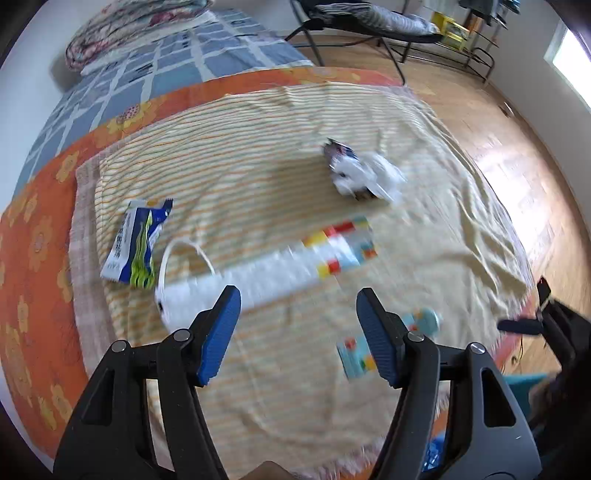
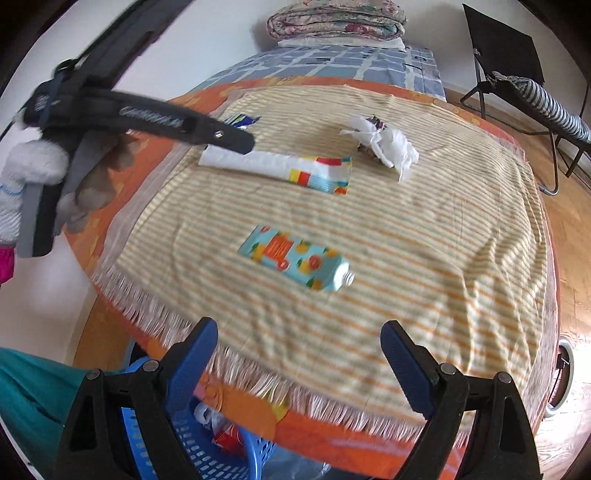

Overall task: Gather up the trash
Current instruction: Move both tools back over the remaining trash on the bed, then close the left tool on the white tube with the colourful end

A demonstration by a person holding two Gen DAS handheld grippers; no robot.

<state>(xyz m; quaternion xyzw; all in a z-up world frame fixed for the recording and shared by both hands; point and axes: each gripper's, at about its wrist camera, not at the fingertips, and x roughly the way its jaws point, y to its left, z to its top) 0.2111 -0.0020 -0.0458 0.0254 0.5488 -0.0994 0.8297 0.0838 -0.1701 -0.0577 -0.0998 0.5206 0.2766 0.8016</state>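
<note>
Several pieces of trash lie on a yellow striped cloth (image 2: pixel 443 240). A blue and white snack wrapper (image 1: pixel 136 243) is at the left. A long white bag with coloured squares (image 1: pixel 266 273) (image 2: pixel 280 168) lies in the middle, and a crumpled white wad (image 1: pixel 365 173) (image 2: pixel 384 144) lies beyond it. A light-blue fruit-print tube (image 2: pixel 295 258) (image 1: pixel 424 321) lies nearer, partly hidden by a finger in the left wrist view. My left gripper (image 1: pixel 299 325) (image 2: pixel 229 138) hovers open over the white bag's near end, nothing between its pads. My right gripper (image 2: pixel 299 332) stands open at the cloth's fringed edge, empty.
A blue plastic basket (image 2: pixel 207 435) holding some trash stands on the floor below the fringed edge. The cloth lies over an orange flowered sheet (image 1: pixel 40 229) on a bed. A folded quilt (image 2: pixel 336 18) sits at the far end. A black folding chair (image 2: pixel 517 74) stands on the wooden floor.
</note>
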